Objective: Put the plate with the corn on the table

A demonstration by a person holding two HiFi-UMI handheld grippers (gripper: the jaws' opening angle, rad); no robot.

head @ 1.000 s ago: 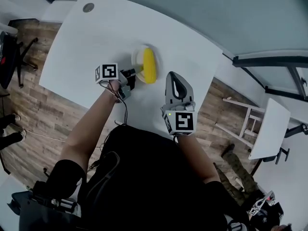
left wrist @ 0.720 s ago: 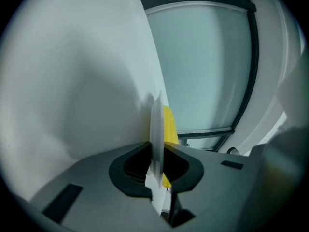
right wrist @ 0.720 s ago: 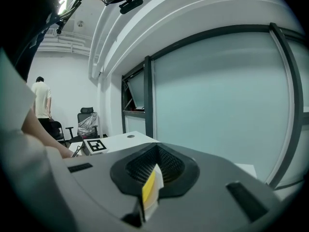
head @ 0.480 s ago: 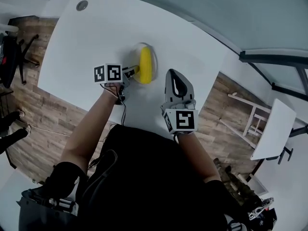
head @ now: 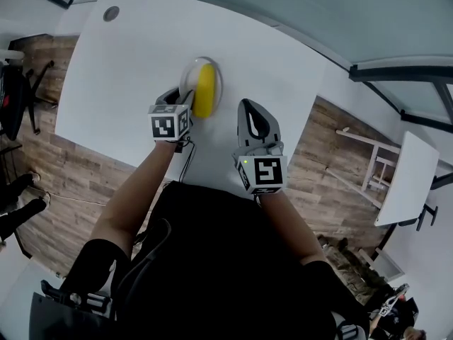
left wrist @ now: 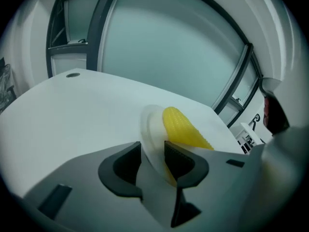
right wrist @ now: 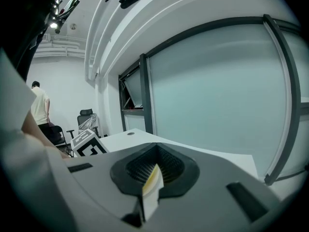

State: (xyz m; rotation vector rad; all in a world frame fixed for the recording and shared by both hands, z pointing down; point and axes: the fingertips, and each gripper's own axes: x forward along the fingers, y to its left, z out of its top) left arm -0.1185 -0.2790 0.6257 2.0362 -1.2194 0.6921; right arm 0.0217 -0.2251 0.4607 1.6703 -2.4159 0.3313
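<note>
A white plate [head: 185, 75] with a yellow corn cob [head: 204, 91] lies on the white table [head: 127, 62]. My left gripper [head: 180, 95] is at the plate's near rim. In the left gripper view the plate's rim [left wrist: 152, 134] stands between the jaws, the corn [left wrist: 182, 128] lies just past them, and a gap shows on the left jaw's side. The left gripper [left wrist: 153, 156] is opening. My right gripper [head: 249, 108] hovers to the right of the plate, shut and apart from it; its closed jaws [right wrist: 155, 170] hold no task object.
A round cable hole [head: 110, 13] marks the table's far left corner. A glass wall with dark frames [left wrist: 145, 47] runs behind the table. Wooden floor, a small white table [head: 400, 183] at the right and dark chairs [head: 18, 91] at the left surround it. A person [right wrist: 38, 108] stands far off.
The plate with the corn and my left gripper have shifted a little to the left on the table. The left gripper's cube has turned to face me. The right gripper has barely moved.
</note>
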